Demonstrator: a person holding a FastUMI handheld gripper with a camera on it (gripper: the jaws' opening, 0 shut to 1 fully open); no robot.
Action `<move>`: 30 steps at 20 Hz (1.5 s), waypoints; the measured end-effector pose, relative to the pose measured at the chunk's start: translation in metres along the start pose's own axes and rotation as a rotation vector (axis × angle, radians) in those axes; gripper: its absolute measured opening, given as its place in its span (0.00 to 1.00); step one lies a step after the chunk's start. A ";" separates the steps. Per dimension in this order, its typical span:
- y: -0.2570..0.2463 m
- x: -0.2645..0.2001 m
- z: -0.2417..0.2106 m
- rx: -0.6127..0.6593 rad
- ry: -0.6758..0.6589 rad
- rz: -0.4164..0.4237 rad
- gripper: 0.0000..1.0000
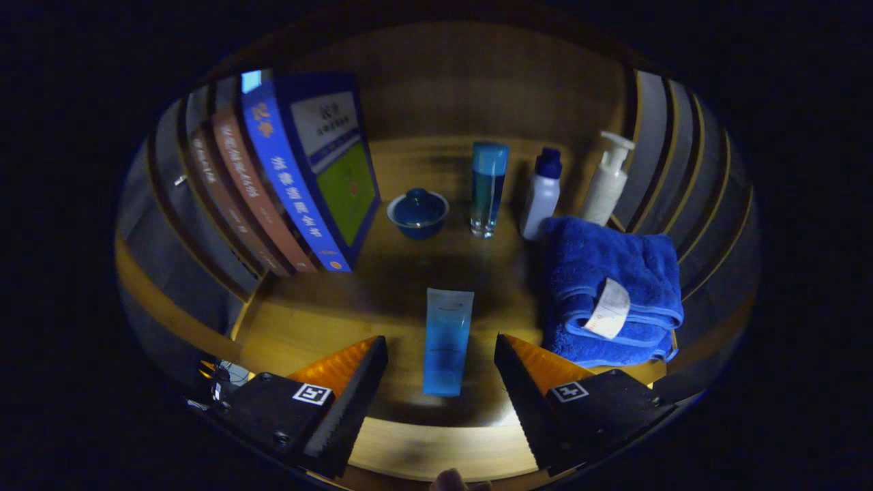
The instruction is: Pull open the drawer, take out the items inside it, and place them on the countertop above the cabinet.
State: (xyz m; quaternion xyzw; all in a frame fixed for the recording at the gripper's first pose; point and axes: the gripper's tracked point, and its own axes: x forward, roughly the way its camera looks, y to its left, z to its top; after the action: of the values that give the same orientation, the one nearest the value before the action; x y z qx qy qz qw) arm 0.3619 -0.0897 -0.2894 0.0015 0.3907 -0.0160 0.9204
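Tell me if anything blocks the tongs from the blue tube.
Nothing visible does. The blue tube lies flat on the wooden top, between the open tongs; the folded towel sits off to one side.

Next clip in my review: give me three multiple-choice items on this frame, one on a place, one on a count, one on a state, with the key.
1. Where does the blue tube lie?
A. Between the tool's fingers
B. On the towel
C. Behind the books

2. How many pump bottles stand on the countertop?
A. One
B. Three
C. Four

3. What state are the tool's fingers in?
A. Shut on the tube
B. Open, apart from the tube
C. Shut on the towel

Key: 1 A, the tube lies flat between the fingers. 2 A, a single pump bottle stands behind the folded blue towel. 3 B, a gap shows on each side of the tube.
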 end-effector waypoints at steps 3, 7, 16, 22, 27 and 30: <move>0.008 -0.046 0.009 -0.009 -0.189 -0.011 1.00; 0.028 -0.127 0.014 -0.012 -0.423 0.007 1.00; 0.049 -0.277 -0.060 -0.035 -0.777 0.030 1.00; 0.035 -0.277 -0.147 -0.071 -0.791 -0.035 1.00; 0.023 -0.241 -0.215 -0.040 -0.756 -0.043 1.00; 0.013 -0.208 -0.252 0.004 -0.688 -0.046 1.00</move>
State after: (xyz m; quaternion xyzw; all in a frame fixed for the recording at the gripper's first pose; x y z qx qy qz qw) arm 0.0367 -0.0670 -0.3145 -0.0111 0.0574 -0.0368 0.9976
